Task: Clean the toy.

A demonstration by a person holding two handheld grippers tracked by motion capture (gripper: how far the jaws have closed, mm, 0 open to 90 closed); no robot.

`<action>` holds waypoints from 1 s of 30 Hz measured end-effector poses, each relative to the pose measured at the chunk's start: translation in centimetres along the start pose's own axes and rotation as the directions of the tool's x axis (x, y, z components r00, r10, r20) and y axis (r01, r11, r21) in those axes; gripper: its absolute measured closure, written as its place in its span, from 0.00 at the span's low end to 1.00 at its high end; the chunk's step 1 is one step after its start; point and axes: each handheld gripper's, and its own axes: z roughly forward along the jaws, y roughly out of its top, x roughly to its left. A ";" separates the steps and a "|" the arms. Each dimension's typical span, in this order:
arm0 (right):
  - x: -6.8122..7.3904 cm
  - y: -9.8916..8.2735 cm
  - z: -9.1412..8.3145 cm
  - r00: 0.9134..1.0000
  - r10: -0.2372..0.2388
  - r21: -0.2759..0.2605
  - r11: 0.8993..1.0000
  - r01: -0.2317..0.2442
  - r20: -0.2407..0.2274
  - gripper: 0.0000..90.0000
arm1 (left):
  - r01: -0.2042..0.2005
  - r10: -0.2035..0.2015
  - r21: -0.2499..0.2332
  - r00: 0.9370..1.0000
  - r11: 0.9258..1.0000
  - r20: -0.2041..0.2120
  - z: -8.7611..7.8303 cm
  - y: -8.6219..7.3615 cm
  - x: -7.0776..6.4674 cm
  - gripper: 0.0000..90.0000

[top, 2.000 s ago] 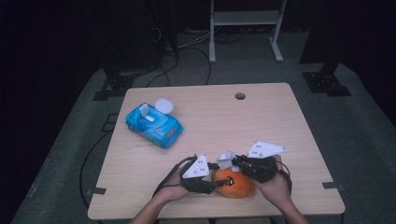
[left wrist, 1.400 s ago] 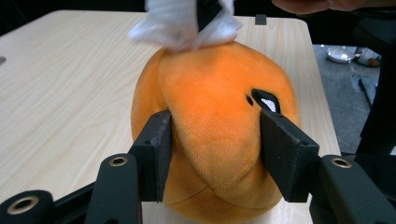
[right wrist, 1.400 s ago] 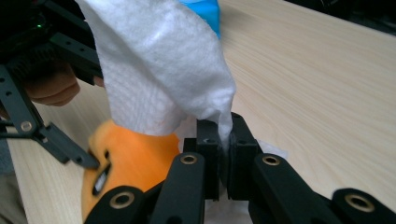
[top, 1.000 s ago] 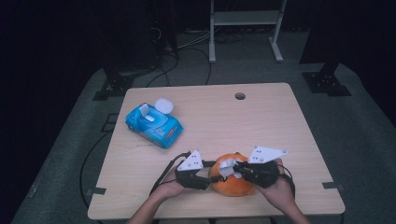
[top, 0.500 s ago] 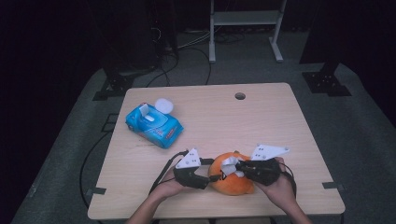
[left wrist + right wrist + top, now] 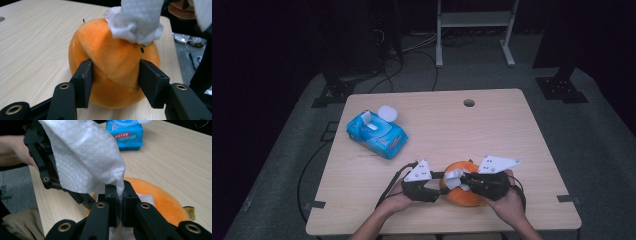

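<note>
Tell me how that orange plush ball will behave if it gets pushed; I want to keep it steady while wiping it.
The orange plush ball looks soft and fuzzy, so it probably dents rather than slips. Being round, it may roll on the smooth table if released. The left gripper brackets its sides, which likely steadies it while the wipe rubs the top.

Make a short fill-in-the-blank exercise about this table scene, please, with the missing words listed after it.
1. The right gripper is shut on a white ____.
2. The left gripper has its jaws on both sides of a round plush toy of ____ colour.
3. The wipe touches the ____ of the plush toy.
4. Farther off on the table lies a ____ pack of wipes.

Missing words: wipe; orange; top; blue
</note>
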 end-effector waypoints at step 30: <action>-0.6 -3.5 -2.1 0.999 0.019 0.125 0.992 -0.013 -0.044 0.94 | 0.090 -0.091 -0.020 0.996 0.996 -0.026 0.1 -0.7 1.0 0.50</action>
